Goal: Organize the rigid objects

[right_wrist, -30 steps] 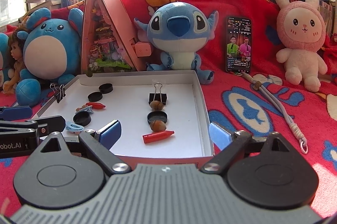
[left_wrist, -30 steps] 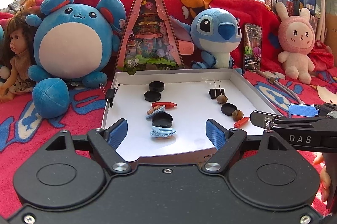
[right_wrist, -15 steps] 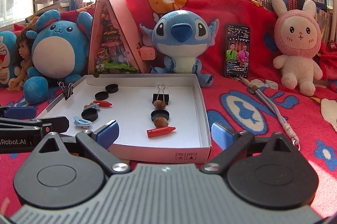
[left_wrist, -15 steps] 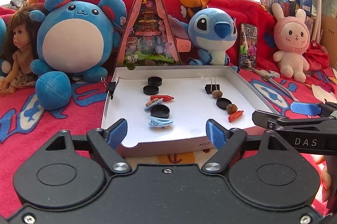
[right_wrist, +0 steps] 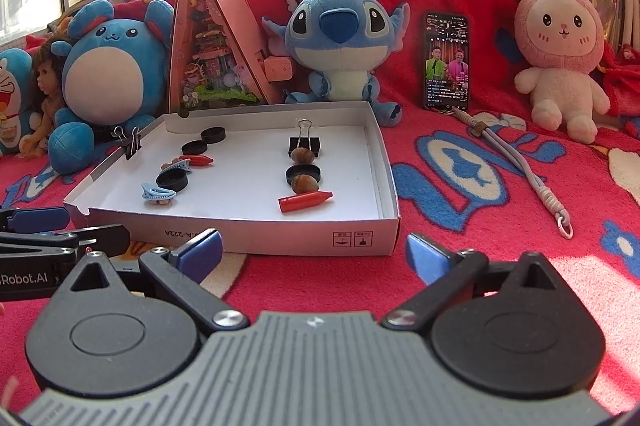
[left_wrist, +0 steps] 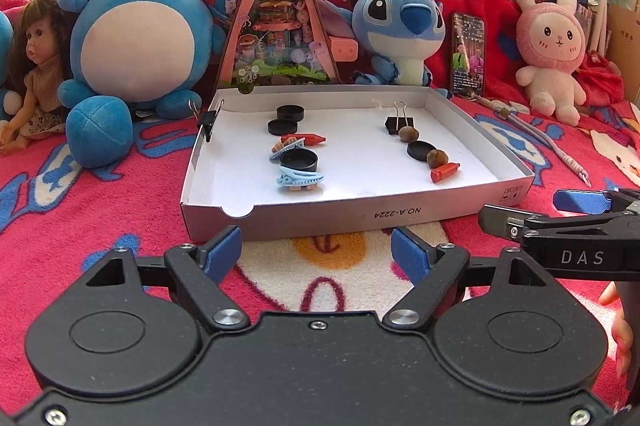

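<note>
Small hard bits sit in the white box [left_wrist: 404, 218] on the red blanket [left_wrist: 100, 210], in two loose lines.

Left wrist view: the left line has two black caps [left_wrist: 290, 113], a red crayon [left_wrist: 307, 138], a blue hair clip [left_wrist: 286, 149], another black cap [left_wrist: 299, 159] and a second blue hair clip [left_wrist: 299, 180]. The right line has a binder clip [left_wrist: 397, 122], a nut [left_wrist: 408, 134], a black cap [left_wrist: 421, 150], another nut [left_wrist: 437, 158] and a red crayon [left_wrist: 444, 172]. Looks like sorting into lines is underway, left one messier and overlapping. A second binder clip [left_wrist: 208, 118] is clamped on the box's left wall, probably to stiffen it. My left gripper [left_wrist: 316, 254] hangs just short of the near box wall, over the blanket, tilted down toward the box. Jaws apart, nothing between them. My right gripper [left_wrist: 580, 210] pokes in from the right edge, level with the box's near corner, clear of it.

Right wrist view: same box [right_wrist: 280, 238], same layout; right-line crayon [right_wrist: 305, 202] lies nearest me. My right gripper [right_wrist: 316, 254] sits in front of the near wall, angled down, jaws opening wide and empty. Left gripper [right_wrist: 40, 226] is at the left edge beside the box corner. Both are staged outside the box; the next reach has to clear the wall.
</note>
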Action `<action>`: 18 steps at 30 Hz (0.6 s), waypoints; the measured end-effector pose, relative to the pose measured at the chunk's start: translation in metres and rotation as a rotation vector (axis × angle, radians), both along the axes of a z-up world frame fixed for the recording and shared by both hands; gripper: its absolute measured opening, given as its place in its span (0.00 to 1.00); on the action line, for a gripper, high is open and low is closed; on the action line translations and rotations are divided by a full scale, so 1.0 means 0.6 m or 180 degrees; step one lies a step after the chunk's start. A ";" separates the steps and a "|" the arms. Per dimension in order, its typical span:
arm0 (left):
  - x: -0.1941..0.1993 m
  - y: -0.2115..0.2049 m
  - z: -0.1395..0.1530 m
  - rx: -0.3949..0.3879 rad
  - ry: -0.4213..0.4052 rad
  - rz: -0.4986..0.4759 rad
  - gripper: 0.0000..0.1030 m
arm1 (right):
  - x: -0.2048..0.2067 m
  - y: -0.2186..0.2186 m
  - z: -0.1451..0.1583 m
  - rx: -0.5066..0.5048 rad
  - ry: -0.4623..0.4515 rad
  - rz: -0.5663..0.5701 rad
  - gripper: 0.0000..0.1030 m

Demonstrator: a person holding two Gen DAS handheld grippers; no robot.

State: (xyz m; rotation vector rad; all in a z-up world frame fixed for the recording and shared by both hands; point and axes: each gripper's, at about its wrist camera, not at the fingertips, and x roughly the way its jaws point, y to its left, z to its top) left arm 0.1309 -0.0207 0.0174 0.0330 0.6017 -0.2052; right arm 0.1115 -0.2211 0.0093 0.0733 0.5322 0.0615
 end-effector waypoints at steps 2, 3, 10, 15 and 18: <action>0.002 -0.003 -0.012 0.0023 0.0059 0.0002 0.79 | 0.000 0.001 -0.011 -0.0005 0.0055 -0.0008 0.99; 0.003 -0.003 -0.016 0.0033 0.0077 0.0006 0.79 | 0.000 0.001 -0.015 -0.0005 0.0083 -0.0007 0.99; 0.011 -0.002 -0.041 0.0180 0.0115 0.0111 0.80 | 0.002 0.008 -0.044 -0.0086 0.0242 0.0008 1.00; 0.011 0.001 -0.050 0.0170 0.0082 0.0136 0.85 | 0.006 0.013 -0.049 -0.0136 0.0292 -0.0002 1.00; 0.012 0.001 -0.052 0.0181 0.0089 0.0174 0.88 | 0.008 0.018 -0.049 -0.0196 0.0310 -0.0009 1.00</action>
